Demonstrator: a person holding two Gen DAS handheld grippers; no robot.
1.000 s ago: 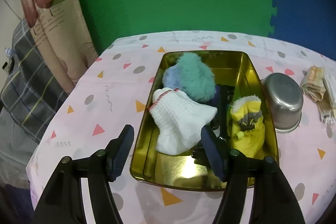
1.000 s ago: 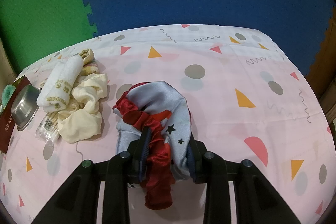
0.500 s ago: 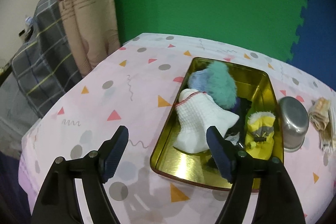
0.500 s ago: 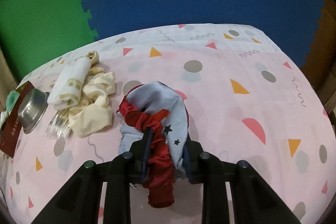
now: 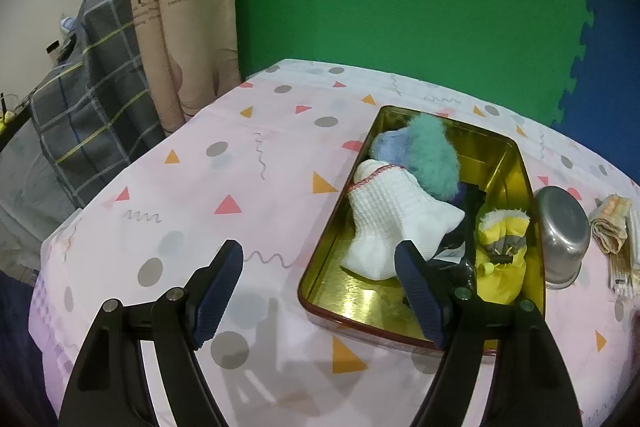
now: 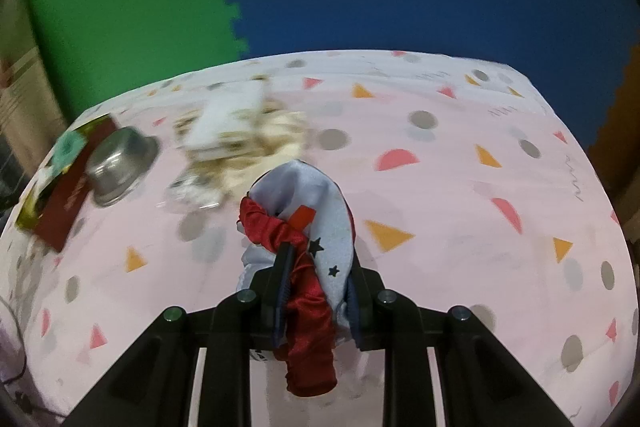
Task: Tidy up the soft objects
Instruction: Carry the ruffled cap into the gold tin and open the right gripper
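My right gripper (image 6: 316, 291) has clamped the red-and-blue scrunchies (image 6: 308, 227) and lifted them off the table (image 6: 460, 187); my left gripper (image 5: 320, 287), jaws empty and opening, has backed away from the tin (image 5: 520, 163), clearing the drop

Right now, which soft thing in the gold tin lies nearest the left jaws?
The white knitted sock with the red-stitched cuff; its toe end lies just beyond the near jaw, while the teal pom-pom sits farther back.

1. You are looking at bare tablecloth (image 5: 192, 203) filling the left half of the left wrist view.
2. The gold tray (image 5: 524, 187) is blocking centre right, with the steel bowl (image 5: 560, 231) touching its right edge.
3. In the right wrist view, the right half is lying open; blurred cloths (image 6: 240, 131) are crowding upper left.
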